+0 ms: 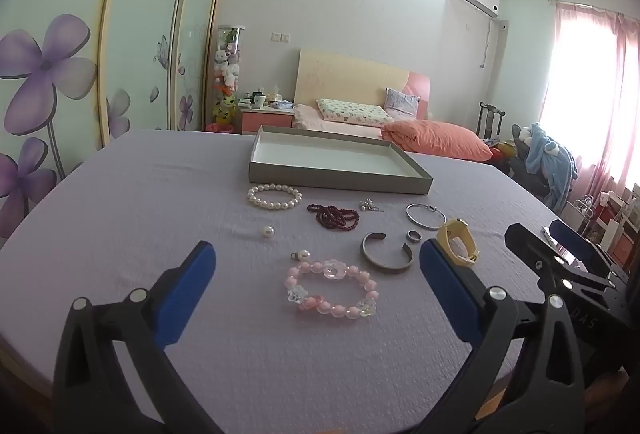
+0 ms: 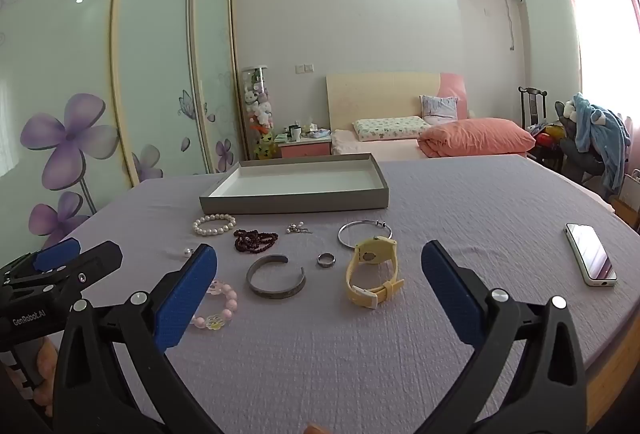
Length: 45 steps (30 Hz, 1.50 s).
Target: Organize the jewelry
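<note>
Jewelry lies on a lilac tablecloth in front of an empty grey tray (image 1: 340, 177) (image 2: 294, 199). There is a pearl bracelet (image 1: 274, 196) (image 2: 214, 224), dark red beads (image 1: 334, 216) (image 2: 255, 240), a thin silver bangle (image 1: 425, 216) (image 2: 364, 232), a grey cuff (image 1: 387, 256) (image 2: 276, 277), a ring (image 1: 413, 236) (image 2: 325, 259), a yellow watch (image 1: 458, 242) (image 2: 372, 272) and a pink bead bracelet (image 1: 332, 288) (image 2: 218, 304). My left gripper (image 1: 318, 266) is open just before the pink bracelet. My right gripper (image 2: 320, 270) is open before the watch and cuff.
A white phone (image 2: 591, 253) lies on the cloth at the right. Small earrings (image 1: 370, 205) (image 2: 298, 228) and loose pearls (image 1: 267, 232) lie among the jewelry. A bed, wardrobe and chair stand beyond the table.
</note>
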{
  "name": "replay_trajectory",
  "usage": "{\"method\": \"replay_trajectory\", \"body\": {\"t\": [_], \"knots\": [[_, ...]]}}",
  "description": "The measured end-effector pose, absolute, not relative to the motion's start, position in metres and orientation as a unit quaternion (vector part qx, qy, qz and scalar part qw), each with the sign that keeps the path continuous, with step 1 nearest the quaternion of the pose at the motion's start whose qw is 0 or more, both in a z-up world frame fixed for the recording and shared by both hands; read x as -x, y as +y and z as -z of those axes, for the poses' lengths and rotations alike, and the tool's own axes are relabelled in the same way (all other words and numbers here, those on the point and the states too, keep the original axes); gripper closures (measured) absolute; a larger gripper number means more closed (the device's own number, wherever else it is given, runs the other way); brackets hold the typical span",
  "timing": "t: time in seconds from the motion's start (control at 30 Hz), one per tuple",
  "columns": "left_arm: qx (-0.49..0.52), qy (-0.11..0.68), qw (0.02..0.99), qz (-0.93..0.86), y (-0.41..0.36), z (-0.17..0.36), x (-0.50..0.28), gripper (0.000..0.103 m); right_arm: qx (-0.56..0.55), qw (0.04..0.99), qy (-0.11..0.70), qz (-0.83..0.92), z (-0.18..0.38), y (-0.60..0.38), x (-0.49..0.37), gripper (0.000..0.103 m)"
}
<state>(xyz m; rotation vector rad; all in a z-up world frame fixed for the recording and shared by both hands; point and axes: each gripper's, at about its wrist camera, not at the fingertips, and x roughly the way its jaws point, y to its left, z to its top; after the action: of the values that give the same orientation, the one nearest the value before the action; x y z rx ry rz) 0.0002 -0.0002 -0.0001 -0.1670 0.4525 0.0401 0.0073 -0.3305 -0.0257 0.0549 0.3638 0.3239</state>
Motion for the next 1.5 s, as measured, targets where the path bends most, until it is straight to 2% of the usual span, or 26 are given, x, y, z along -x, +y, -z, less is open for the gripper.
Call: {"method": "replay_trajectory", "body": {"t": [1.5], "knots": [[0.085, 0.229, 0.969, -0.020, 0.006, 0.003, 0.007, 0.002, -0.028, 0.970, 0.179, -0.160, 0.029, -0.331, -0.009, 0.001]]}}
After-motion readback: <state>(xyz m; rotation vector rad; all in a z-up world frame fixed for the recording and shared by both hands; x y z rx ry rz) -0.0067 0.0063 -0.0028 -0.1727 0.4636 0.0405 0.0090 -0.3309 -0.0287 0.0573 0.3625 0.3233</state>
